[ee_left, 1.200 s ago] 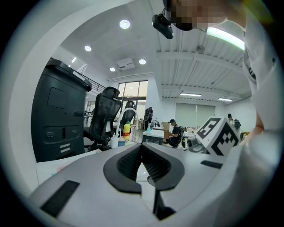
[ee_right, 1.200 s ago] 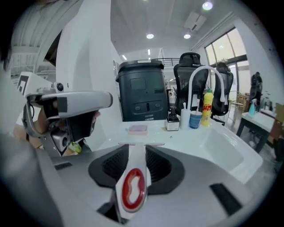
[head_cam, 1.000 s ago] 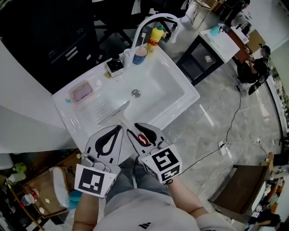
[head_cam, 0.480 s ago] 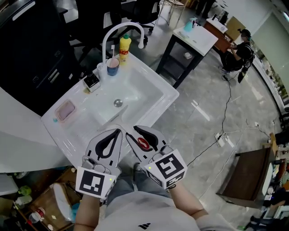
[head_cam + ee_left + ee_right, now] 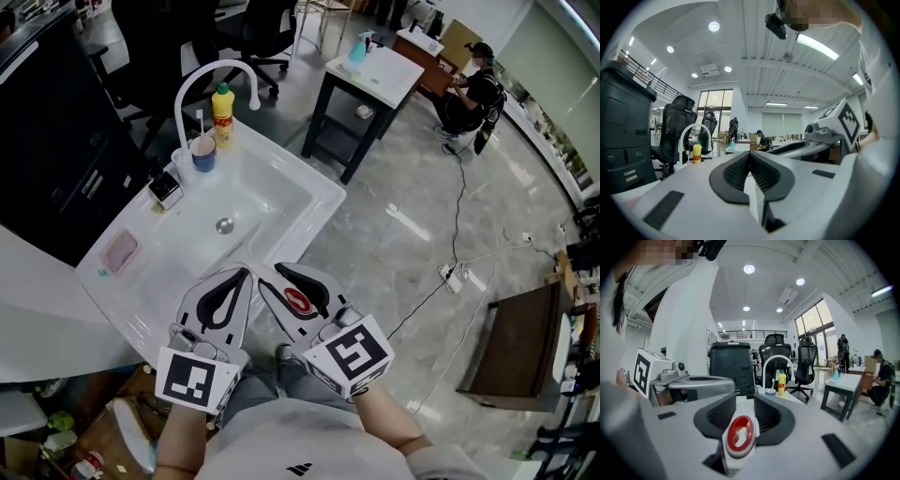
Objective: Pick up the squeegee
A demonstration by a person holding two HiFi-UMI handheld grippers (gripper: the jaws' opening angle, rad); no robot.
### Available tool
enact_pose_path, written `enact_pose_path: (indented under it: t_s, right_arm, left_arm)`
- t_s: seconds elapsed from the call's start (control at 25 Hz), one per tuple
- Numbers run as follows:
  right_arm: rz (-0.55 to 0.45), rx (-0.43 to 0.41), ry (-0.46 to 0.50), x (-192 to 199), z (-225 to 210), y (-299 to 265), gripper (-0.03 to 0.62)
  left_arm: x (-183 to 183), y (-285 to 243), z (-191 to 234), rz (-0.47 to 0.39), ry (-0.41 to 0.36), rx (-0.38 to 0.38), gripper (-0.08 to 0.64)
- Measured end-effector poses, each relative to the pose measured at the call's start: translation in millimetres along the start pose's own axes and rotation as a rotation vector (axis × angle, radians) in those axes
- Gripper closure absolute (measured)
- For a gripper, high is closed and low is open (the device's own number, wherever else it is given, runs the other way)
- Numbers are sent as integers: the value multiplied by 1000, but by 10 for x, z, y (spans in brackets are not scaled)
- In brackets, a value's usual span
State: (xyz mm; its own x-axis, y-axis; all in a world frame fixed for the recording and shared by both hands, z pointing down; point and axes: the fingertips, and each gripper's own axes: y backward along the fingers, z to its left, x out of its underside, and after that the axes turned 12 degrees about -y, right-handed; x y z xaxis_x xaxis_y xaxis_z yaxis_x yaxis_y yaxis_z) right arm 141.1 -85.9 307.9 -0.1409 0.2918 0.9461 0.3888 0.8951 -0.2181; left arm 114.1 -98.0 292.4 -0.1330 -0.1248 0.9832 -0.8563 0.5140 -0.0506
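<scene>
Only the squeegee's (image 5: 296, 299) white handle end with a red-ringed hanging hole shows, and it sits between the jaws of my right gripper (image 5: 272, 275). In the right gripper view the handle (image 5: 739, 434) lies clamped between the black pads (image 5: 768, 416), and the gripper (image 5: 745, 398) points roughly level at the sink. The squeegee's blade is hidden. My left gripper (image 5: 247, 273) is held right beside it, close to my body. Its jaws (image 5: 750, 153) meet at the tips and I see nothing held in them. Both grippers hang over the sink's near edge.
A white sink (image 5: 314, 192) with a curved faucet (image 5: 202, 80), a yellow bottle (image 5: 222, 111), a cup (image 5: 202, 150) and a pink soap dish (image 5: 119, 253) lies ahead left. A white table (image 5: 375, 66), a seated person (image 5: 473, 89) and floor cables (image 5: 459, 272) are to the right.
The sink has slid left and farther away in the head view as I backed off and turned. Both grippers stay side by side, and the right one keeps its hold on the squeegee.
</scene>
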Motion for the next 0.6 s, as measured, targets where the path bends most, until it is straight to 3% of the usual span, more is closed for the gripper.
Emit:
enact_pose_path:
  t_s: [0.6]
  right_arm:
    - [-47, 13, -7, -147, -74, 110, 468]
  left_arm:
    - [-104, -102, -38, -27, -30, 17, 548]
